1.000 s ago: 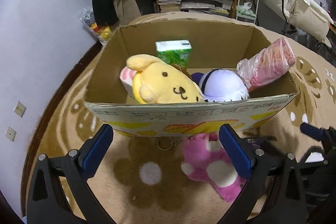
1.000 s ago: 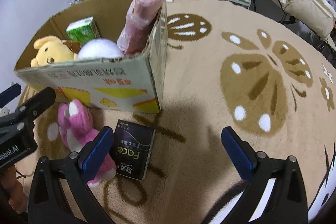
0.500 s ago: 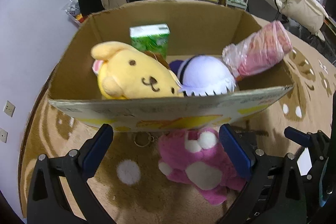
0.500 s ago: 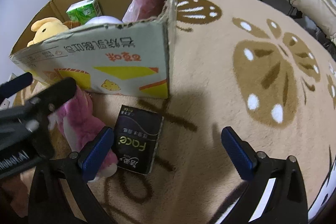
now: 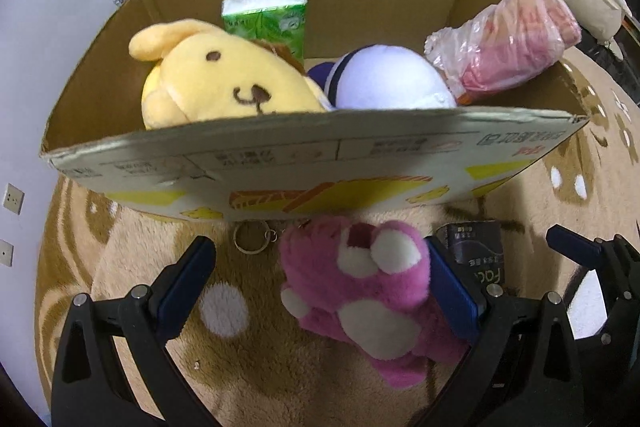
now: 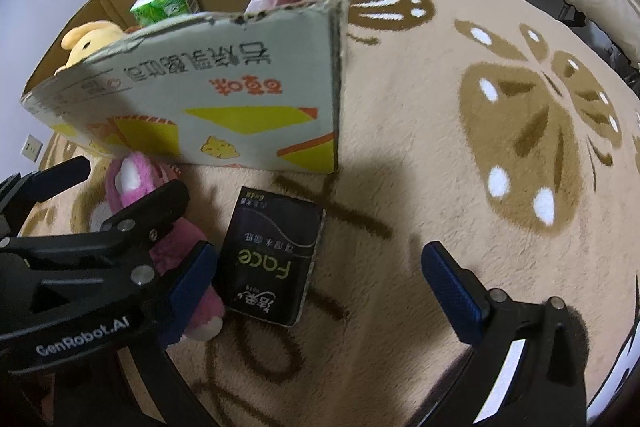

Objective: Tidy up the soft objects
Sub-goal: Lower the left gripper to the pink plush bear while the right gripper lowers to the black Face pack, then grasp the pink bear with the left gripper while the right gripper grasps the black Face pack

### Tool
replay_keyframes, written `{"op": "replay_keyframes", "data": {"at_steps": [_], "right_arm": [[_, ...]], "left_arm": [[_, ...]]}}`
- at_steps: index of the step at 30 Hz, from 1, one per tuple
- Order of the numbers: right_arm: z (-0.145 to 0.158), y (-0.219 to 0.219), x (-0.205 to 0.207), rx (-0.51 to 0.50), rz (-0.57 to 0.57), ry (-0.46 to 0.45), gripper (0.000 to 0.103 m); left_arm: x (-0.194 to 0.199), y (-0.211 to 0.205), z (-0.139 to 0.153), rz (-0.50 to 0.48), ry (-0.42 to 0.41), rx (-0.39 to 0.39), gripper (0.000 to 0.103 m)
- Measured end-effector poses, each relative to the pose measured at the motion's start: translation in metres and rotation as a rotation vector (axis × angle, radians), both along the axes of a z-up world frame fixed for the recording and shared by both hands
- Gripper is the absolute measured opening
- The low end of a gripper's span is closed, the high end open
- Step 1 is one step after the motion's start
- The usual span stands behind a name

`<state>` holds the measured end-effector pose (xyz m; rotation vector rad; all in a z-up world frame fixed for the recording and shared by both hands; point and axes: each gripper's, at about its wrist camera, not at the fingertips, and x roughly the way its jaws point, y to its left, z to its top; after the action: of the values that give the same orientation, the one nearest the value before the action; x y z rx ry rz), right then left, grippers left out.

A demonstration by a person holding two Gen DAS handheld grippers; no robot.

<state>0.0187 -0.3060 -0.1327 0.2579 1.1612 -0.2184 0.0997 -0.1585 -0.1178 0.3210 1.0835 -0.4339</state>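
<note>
Beige patterned rug [image 6: 460, 187], cardboard box [image 5: 320, 163] upper frame holding plush toys, pink plush bear [image 5: 360, 291] lower centre between wide-open left gripper [image 5: 316, 291] fingers, right gripper [image 6: 320, 287] spread apart over black tissue pack [image 6: 272, 255]

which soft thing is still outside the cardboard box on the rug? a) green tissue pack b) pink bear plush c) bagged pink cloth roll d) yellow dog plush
b: the pink bear plush lies on the rug in front of the cardboard box, between the open left gripper's fingers.
</note>
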Motion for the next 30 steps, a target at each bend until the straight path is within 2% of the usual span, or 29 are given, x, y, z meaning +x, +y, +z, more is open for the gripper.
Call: {"op": "replay_keyframes", "data": {"at_steps": [6,13,15,17,21,23,27,30], "right_arm": [[-0.001,0.006,0.001,0.007,0.003,0.012,0.103],[-0.005,0.009,0.001,0.017,0.005,0.019,0.102],[-0.005,0.011,0.003,0.031,0.016,0.016,0.096],[-0.005,0.01,0.002,0.06,0.029,0.014,0.086],[-0.003,0.017,0.0,0.065,0.046,0.008,0.072],[-0.003,0.018,-0.001,0.072,0.053,0.0,0.055],[-0.003,0.021,-0.002,0.077,0.072,-0.011,0.054],[0.001,0.023,-0.004,0.072,0.074,-0.035,0.049]], "left_arm": [[0.005,0.002,-0.005,0.01,0.021,0.005,0.095],[-0.001,-0.001,-0.01,-0.011,0.06,-0.023,0.071],[-0.003,-0.003,-0.01,-0.021,0.078,-0.042,0.06],[-0.01,-0.007,-0.01,-0.016,0.108,-0.072,0.058],[-0.015,-0.008,-0.009,-0.015,0.098,-0.073,0.056],[-0.016,-0.007,-0.007,-0.009,0.093,-0.076,0.056],[-0.022,-0.004,-0.002,0.024,0.048,-0.035,0.056],[-0.023,0.002,0.0,0.05,0.041,-0.04,0.056]]}}
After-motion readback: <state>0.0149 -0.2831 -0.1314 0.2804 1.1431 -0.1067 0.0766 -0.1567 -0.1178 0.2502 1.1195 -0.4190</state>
